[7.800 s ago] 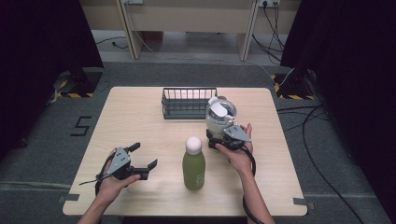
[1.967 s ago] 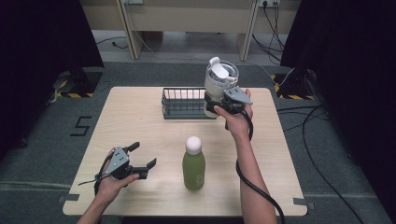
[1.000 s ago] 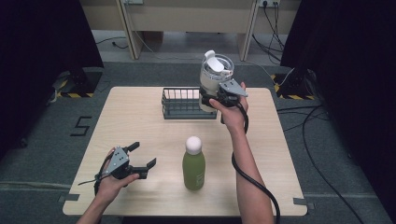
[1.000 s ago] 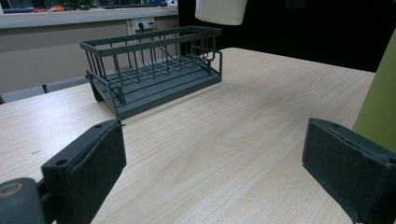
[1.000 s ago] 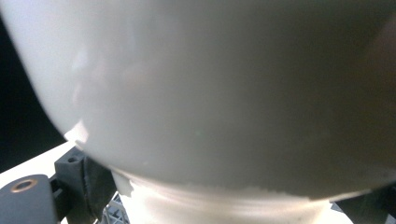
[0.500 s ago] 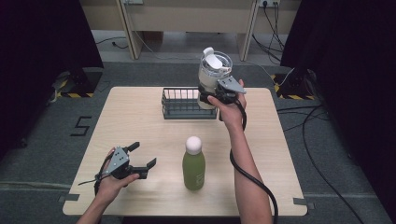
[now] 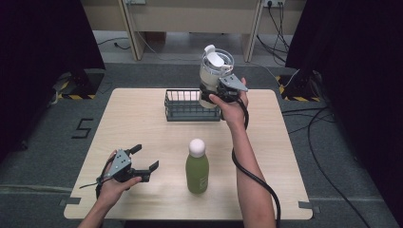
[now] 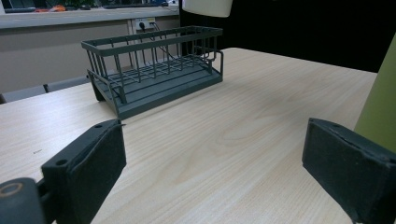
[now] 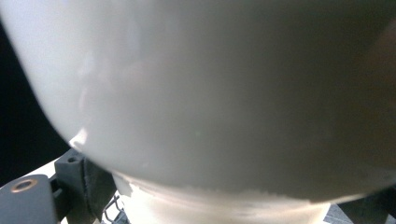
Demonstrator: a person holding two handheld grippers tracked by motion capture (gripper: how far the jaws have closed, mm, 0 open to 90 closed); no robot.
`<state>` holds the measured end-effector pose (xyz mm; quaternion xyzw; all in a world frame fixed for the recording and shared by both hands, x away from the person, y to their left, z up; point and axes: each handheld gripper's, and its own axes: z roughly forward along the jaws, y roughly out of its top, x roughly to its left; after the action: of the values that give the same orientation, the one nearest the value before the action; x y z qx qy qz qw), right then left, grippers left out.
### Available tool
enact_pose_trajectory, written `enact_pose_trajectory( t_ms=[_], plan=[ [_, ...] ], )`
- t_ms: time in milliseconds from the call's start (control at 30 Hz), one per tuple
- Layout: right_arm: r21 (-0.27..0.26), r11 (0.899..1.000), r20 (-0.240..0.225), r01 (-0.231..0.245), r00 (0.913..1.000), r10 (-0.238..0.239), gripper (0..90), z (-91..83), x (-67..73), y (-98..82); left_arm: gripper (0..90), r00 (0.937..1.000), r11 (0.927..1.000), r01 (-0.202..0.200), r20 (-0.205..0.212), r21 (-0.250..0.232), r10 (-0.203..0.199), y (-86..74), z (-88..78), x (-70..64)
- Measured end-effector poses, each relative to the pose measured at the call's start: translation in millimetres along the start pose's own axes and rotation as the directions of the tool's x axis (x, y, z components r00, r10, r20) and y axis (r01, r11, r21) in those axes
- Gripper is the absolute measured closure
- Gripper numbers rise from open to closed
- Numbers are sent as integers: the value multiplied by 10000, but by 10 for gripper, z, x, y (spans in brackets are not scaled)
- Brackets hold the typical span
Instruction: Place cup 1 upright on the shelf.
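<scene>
A white lidded tumbler [image 7: 216, 71] hangs in the air above the right end of the dark wire basket [image 7: 185, 107], with my right gripper [image 7: 215, 93] shut on its lower part. Seen close in the right gripper view, the tumbler [image 9: 210, 93] bulges over the jaws of my right gripper [image 9: 224, 203]. A green bottle [image 7: 196, 166] with a white cap stands upright at the table's front middle. My left gripper [image 7: 146, 157] rests open at the front left, nothing between its pads [image 8: 100, 158]. The left gripper view has the basket [image 8: 154, 70] ahead and the bottle [image 8: 380, 112] at the right edge.
The light wooden table [image 7: 142, 123] has bare surface between the left gripper and the basket. The basket holds nothing. Dark curtains flank the scene, and cables lie on the floor to the right. A cable trails from the right gripper along the forearm.
The right gripper has lifted the tumbler off the table's right side and carried it up and leftward over the basket's right end. The left gripper has stayed put.
</scene>
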<state>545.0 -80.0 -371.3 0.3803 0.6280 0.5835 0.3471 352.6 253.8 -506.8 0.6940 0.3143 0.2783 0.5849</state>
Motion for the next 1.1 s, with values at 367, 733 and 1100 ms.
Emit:
enact_pose_trajectory(
  t_ms=[367,733,1100],
  plan=[
    [18,10000,-39,-90,10000,90,97,89,21,-1,53,10000,10000,25,-15,-9,-25,0,-2,3],
    [51,9999,-28,-87,10000,88,97,172,15,25,54,10000,10000,16,11,1,-16,-3,2,2],
    [80,9998,1,-169,9999,169,97,261,9,30,54,10000,10000,21,14,1,-21,-6,8,-5]
  ],
)
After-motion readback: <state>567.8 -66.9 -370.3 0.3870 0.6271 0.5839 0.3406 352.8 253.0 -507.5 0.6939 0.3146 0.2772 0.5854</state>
